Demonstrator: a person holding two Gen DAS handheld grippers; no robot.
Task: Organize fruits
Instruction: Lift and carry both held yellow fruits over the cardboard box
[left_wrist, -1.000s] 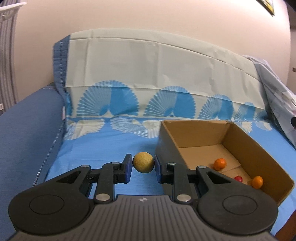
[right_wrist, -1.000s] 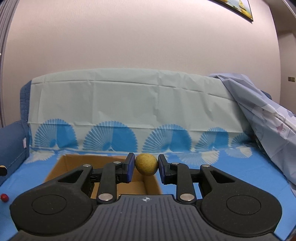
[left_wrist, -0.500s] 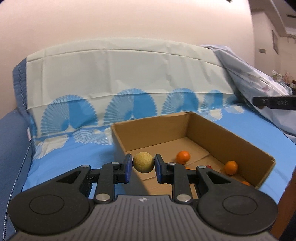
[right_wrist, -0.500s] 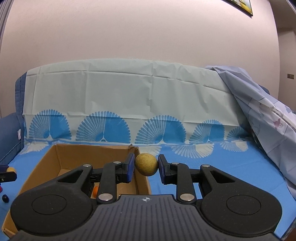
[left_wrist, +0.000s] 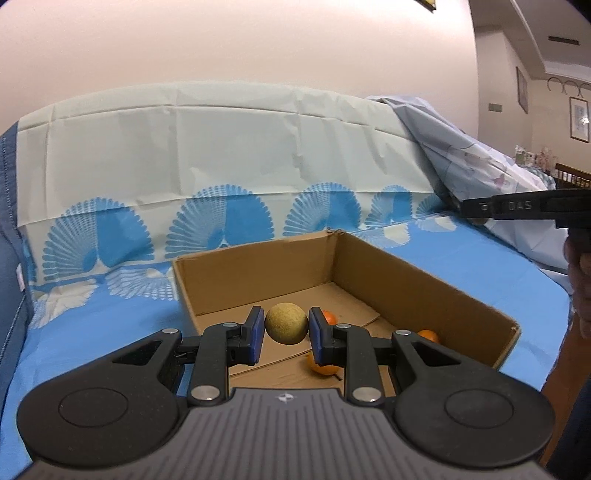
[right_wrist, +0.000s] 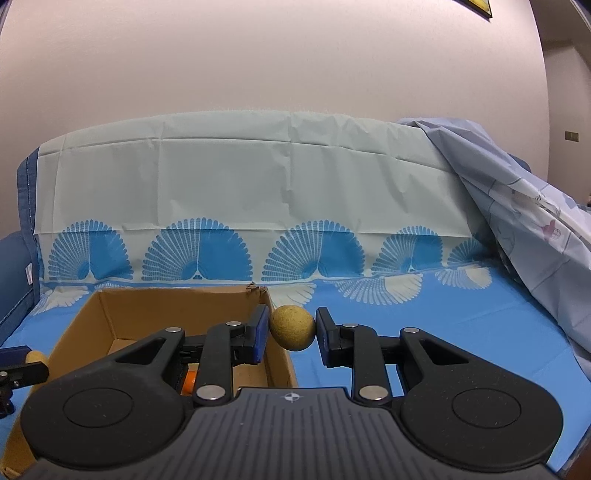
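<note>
My left gripper (left_wrist: 286, 329) is shut on a round tan-yellow fruit (left_wrist: 286, 328) and holds it above the open cardboard box (left_wrist: 424, 288). Orange fruits (left_wrist: 428, 335) lie on the box floor, partly hidden behind my fingers. My right gripper (right_wrist: 291, 331) is shut on a second tan-yellow fruit (right_wrist: 292, 331), hovering just past the box's right wall (right_wrist: 275, 325). The left gripper's tip with its fruit (right_wrist: 35, 358) shows at the left edge of the right wrist view. The right gripper's finger (left_wrist: 517, 208) reaches in at the right edge of the left wrist view.
The box sits on a blue sheet (right_wrist: 443, 325) with a fan pattern over a sofa. A pale cloth drapes the backrest (left_wrist: 221, 147). A crumpled light-blue blanket (right_wrist: 535, 229) lies to the right. A dark blue armrest (left_wrist: 7, 221) stands to the left. A person's hand (left_wrist: 580, 280) shows at the right edge.
My left gripper swung right with its fruit, from beside the box's left wall to over its inside. The right gripper stayed almost still, holding its fruit.
</note>
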